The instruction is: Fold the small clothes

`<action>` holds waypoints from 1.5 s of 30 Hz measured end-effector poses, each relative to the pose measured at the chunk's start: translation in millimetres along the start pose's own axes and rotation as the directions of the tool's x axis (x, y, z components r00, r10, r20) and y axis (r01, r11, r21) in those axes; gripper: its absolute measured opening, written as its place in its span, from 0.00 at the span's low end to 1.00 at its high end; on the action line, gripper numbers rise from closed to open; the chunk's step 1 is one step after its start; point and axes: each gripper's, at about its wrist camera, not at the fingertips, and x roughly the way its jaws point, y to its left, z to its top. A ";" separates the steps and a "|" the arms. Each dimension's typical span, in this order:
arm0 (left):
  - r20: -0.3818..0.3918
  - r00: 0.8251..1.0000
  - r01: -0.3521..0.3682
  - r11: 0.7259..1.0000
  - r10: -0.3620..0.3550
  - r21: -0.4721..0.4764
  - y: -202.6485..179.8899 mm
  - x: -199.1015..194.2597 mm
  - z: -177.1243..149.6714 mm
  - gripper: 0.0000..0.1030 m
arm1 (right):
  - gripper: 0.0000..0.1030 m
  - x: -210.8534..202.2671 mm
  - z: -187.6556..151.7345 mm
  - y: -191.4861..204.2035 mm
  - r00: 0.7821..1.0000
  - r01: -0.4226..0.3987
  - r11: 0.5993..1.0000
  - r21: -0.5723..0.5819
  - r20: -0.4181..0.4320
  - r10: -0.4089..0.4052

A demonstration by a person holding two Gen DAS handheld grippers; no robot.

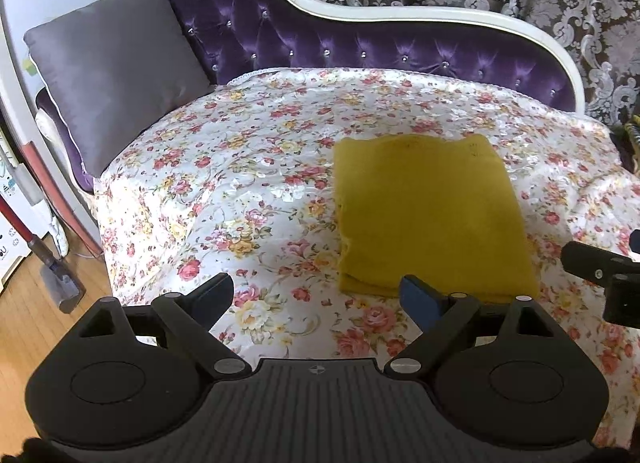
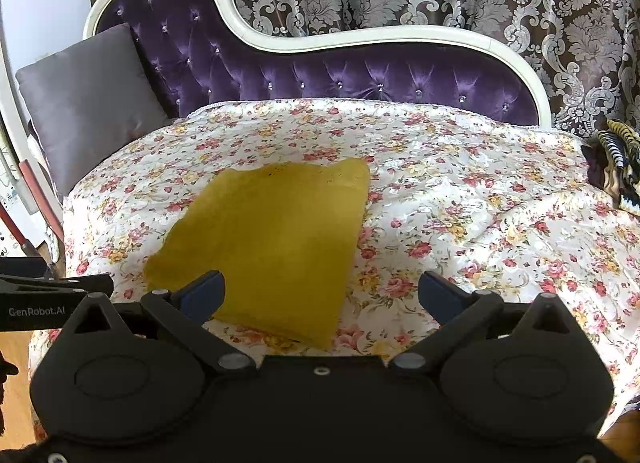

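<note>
A mustard-yellow garment (image 1: 428, 215) lies folded into a flat rectangle on the floral bedspread (image 1: 240, 183); it also shows in the right wrist view (image 2: 272, 239). My left gripper (image 1: 320, 299) is open and empty, held above the spread just before the garment's near left corner. My right gripper (image 2: 320, 295) is open and empty, held above the garment's near right corner. Neither touches the cloth. The right gripper's side shows at the right edge of the left wrist view (image 1: 604, 271), and the left gripper shows at the left edge of the right wrist view (image 2: 52, 295).
A grey cushion (image 1: 116, 71) leans at the sofa's left end against the purple tufted back (image 1: 320, 35). A dark striped cloth heap (image 2: 616, 167) lies at the right edge. Patterned curtains hang behind. Wooden floor and a mop (image 1: 48, 263) are at left.
</note>
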 end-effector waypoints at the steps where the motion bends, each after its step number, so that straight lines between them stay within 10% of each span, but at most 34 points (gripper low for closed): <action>1: -0.001 1.000 0.001 1.000 -0.001 0.000 -0.1 -0.1 0.0 0.88 | 0.99 0.7 0.0 0.6 1.000 -0.001 1.000 -0.002 -0.002 0.001; 45: -0.107 0.989 0.097 0.994 -0.101 -0.046 -2.8 20.0 -5.1 0.87 | 0.99 8.5 -2.2 -3.1 0.999 -0.005 0.999 0.043 -0.039 0.006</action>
